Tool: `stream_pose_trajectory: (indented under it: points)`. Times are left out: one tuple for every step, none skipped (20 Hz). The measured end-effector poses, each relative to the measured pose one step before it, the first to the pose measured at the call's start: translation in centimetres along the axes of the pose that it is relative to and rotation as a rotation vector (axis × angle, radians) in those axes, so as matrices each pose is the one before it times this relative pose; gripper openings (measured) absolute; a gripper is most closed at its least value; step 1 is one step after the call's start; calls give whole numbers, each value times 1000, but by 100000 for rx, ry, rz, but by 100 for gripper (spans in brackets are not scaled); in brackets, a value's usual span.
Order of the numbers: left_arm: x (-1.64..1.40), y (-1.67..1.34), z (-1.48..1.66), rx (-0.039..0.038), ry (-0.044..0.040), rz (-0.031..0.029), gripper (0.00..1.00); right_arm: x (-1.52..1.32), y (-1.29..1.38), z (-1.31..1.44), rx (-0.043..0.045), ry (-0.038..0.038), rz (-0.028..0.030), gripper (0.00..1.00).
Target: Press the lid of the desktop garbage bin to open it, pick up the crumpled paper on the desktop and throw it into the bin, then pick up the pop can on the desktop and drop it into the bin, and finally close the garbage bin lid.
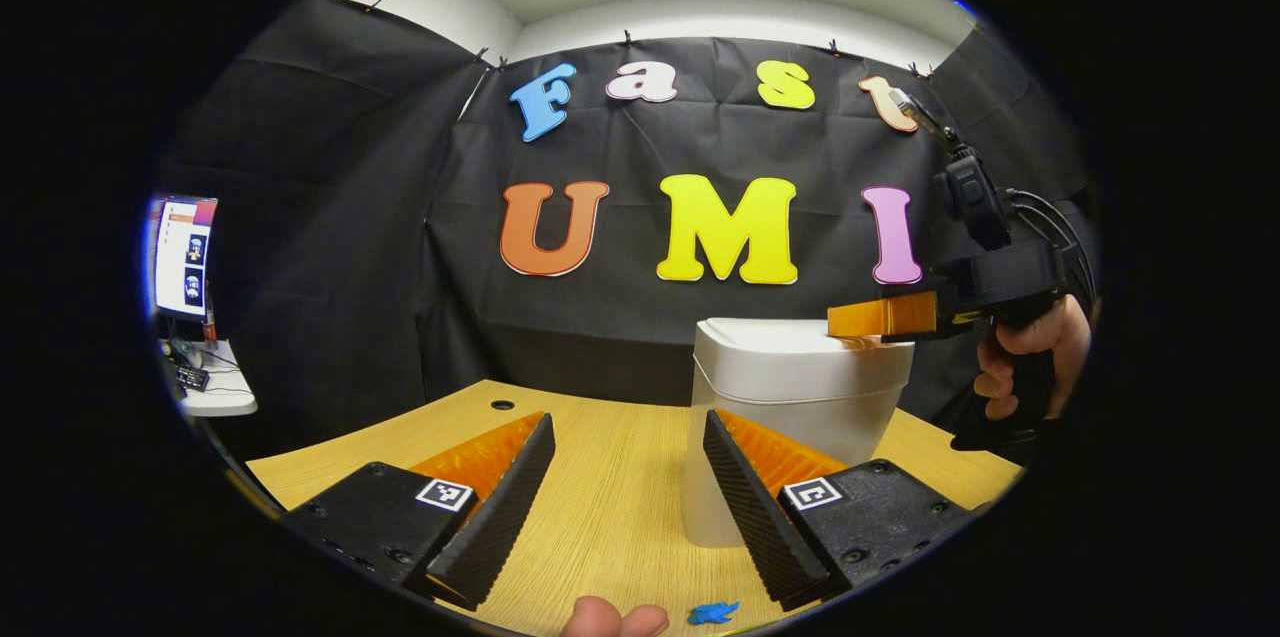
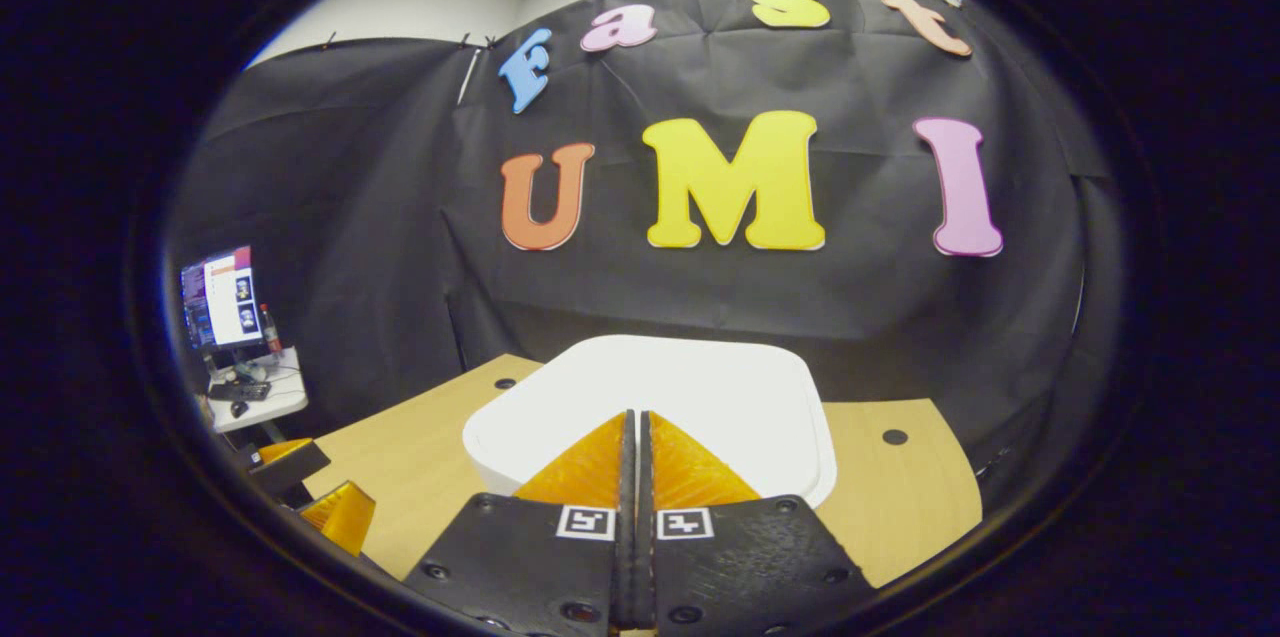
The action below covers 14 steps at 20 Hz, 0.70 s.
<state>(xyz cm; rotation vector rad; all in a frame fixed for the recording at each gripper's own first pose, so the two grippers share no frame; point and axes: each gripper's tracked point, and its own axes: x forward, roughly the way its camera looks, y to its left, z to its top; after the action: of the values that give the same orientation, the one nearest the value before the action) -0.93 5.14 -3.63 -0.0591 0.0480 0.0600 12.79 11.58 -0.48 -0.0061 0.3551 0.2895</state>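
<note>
The white desktop bin point(image 1: 800, 407) stands on the wooden table point(image 1: 610, 507) with its lid point(image 1: 775, 337) down flat. My left gripper point(image 1: 628, 427) is open and held low over the table, just left of the bin, with nothing between its fingers. My right gripper point(image 1: 835, 319), held by a hand point(image 1: 1035, 352), comes in from the right with its tips at the lid's top right edge. In the right gripper view the right gripper point(image 2: 635, 414) is shut on nothing, its tips over the near part of the lid point(image 2: 650, 382); I cannot tell whether they touch it.
A small blue object point(image 1: 712, 611) lies on the table at the near edge, beside a fingertip point(image 1: 610, 617). A side desk with a monitor point(image 1: 185, 257) stands far left. The table has cable holes point(image 2: 895, 437). My left gripper point(image 2: 320, 492) sits low left of the bin.
</note>
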Motion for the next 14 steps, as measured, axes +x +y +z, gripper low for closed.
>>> stream_pose_trajectory:
  points:
    - [1,-68,-99,-1053,294,65,97,-66,-280,81,-1839,1354,679,1]
    - [53,-13,-83,-1004,-20,-45,97,-111,201,-155,309,988,788,5]
    - [-43,-86,-28,-886,-84,-137,97,-112,67,24,1131,306,854,1]
    - [33,-66,-54,-329,151,-465,97,-134,38,16,472,-290,605,1]
    - [34,-63,-23,586,-79,-344,97,-68,-42,593,1107,-2700,81,1]
    - [104,57,52,1190,-113,-147,97,33,-69,895,2304,-3669,-69,1]
    - [92,-93,-23,908,-247,-70,97,-394,-94,387,1493,-1797,-593,1]
    - [-26,-49,-59,432,-65,-34,97,-760,60,423,412,-2108,224,0]
    - [14,-47,-26,-24,-43,-88,97,-396,-8,780,-727,-3958,-258,1]
    - [63,-14,-47,-194,6,-231,97,-592,-319,916,-1748,-3831,-1193,17]
    - [94,-214,-34,-436,280,-180,97,-562,-485,1054,-1565,-3732,-1497,33]
    - [181,-140,-141,-492,351,67,97,-504,-28,953,-1167,-3774,273,55]
    - [42,-4,-141,-298,515,184,97,-574,-65,717,-1276,-2947,52,72]
    - [-71,241,-197,-71,377,811,97,-503,-362,85,-1208,-2119,-912,97]
